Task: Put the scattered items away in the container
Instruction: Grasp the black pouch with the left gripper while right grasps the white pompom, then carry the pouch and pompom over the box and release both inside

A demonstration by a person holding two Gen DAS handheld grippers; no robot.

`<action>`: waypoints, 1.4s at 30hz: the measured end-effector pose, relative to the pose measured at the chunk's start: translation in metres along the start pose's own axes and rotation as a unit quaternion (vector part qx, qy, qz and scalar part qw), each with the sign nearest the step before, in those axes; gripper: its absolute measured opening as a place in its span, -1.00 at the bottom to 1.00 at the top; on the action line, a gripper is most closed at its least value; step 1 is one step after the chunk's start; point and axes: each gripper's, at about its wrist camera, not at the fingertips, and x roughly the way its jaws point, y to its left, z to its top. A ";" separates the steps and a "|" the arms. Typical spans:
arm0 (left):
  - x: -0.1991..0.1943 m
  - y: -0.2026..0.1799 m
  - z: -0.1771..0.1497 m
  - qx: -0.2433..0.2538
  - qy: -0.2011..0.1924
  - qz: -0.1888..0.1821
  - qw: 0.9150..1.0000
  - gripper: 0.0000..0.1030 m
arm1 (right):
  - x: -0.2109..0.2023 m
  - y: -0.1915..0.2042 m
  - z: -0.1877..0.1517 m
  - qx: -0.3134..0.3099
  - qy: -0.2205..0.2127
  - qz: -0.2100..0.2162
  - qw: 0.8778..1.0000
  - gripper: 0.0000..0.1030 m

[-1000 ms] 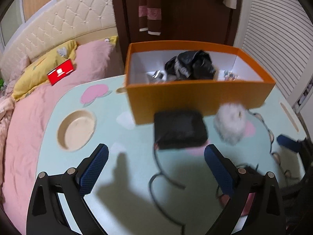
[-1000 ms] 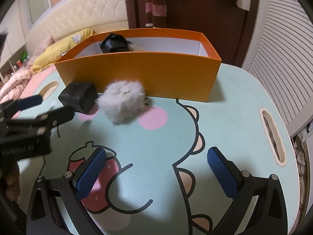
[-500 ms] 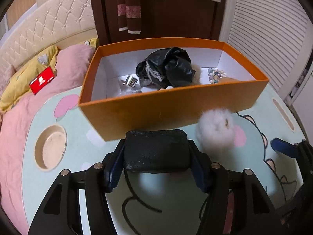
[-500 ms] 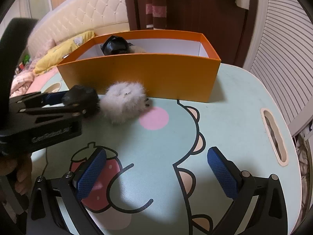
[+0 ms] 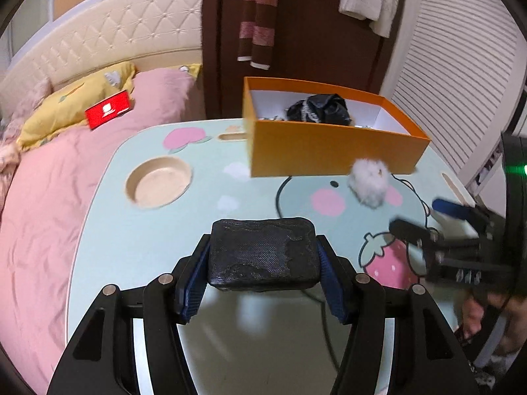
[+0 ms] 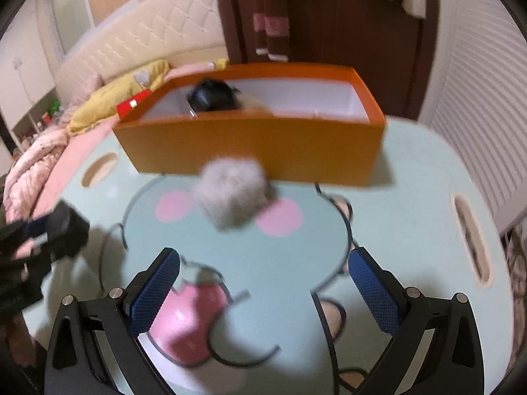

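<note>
Ahead of the left gripper's (image 5: 264, 275) jaws, which clamp a black pouch (image 5: 263, 254), bare surface (image 5: 158, 243) runs to the orange box (image 5: 329, 154). The box's near wall blocks a low path. A fluffy pompom (image 6: 232, 194) lies ahead of the right gripper's (image 6: 263, 283) jaws, just before that wall.

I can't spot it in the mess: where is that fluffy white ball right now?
The fluffy ball sits on the table, right against the front wall of the orange box, towards its right end in the left view.
</note>
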 end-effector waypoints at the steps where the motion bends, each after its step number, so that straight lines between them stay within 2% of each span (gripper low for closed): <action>1: -0.001 0.003 -0.001 -0.006 -0.001 -0.003 1.000 0.18 | 0.000 0.005 0.005 -0.006 -0.005 0.004 1.000 1.00; 4: -0.001 0.009 -0.003 -0.016 -0.005 -0.007 1.000 0.18 | 0.008 0.017 0.020 -0.014 -0.005 0.011 1.000 0.96; 8: -0.002 0.013 -0.003 -0.019 -0.010 -0.010 1.000 0.18 | 0.032 0.028 0.032 -0.030 0.018 -0.013 0.999 0.77; 10: -0.003 0.013 -0.002 -0.020 -0.013 -0.009 1.000 0.18 | 0.045 0.027 0.038 -0.029 0.032 -0.019 0.999 0.58; 11: -0.004 0.014 -0.002 -0.021 -0.016 -0.008 1.000 0.18 | 0.051 0.026 0.038 -0.026 0.041 -0.020 0.999 0.36; 12: -0.004 0.015 -0.002 -0.023 -0.017 -0.009 1.000 0.18 | 0.055 0.026 0.037 -0.026 0.047 -0.019 0.998 0.05; 13: -0.004 0.016 -0.002 -0.025 -0.018 -0.010 0.999 0.18 | 0.055 0.026 0.037 -0.028 0.042 -0.019 0.999 -0.07; 14: -0.004 0.017 -0.002 -0.027 -0.019 -0.011 0.999 0.18 | 0.054 0.026 0.037 -0.031 0.039 -0.021 0.999 -0.29; 20: -0.009 0.014 -0.003 -0.033 -0.024 -0.018 0.999 0.18 | 0.025 0.036 0.029 -0.056 0.019 -0.007 0.998 -0.30; 28: -0.013 -0.005 -0.001 -0.015 -0.026 -0.026 0.999 0.18 | -0.006 0.042 0.017 -0.070 0.001 0.006 0.998 -0.30; 32: -0.011 -0.015 0.004 -0.011 -0.022 -0.043 0.999 0.18 | -0.016 0.041 0.015 -0.067 -0.012 0.011 0.998 -0.30; 34: -0.008 -0.020 0.008 -0.007 -0.019 -0.053 0.998 0.18 | -0.021 0.039 0.015 -0.066 -0.018 0.009 0.998 -0.30; 38: -0.009 -0.032 0.026 0.020 -0.031 -0.046 0.998 0.18 | -0.033 0.032 0.023 -0.059 -0.036 0.011 0.998 -0.30; 42: -0.011 -0.038 0.056 0.033 -0.049 -0.051 0.997 0.18 | -0.043 0.024 0.041 -0.058 -0.058 0.011 0.997 -0.30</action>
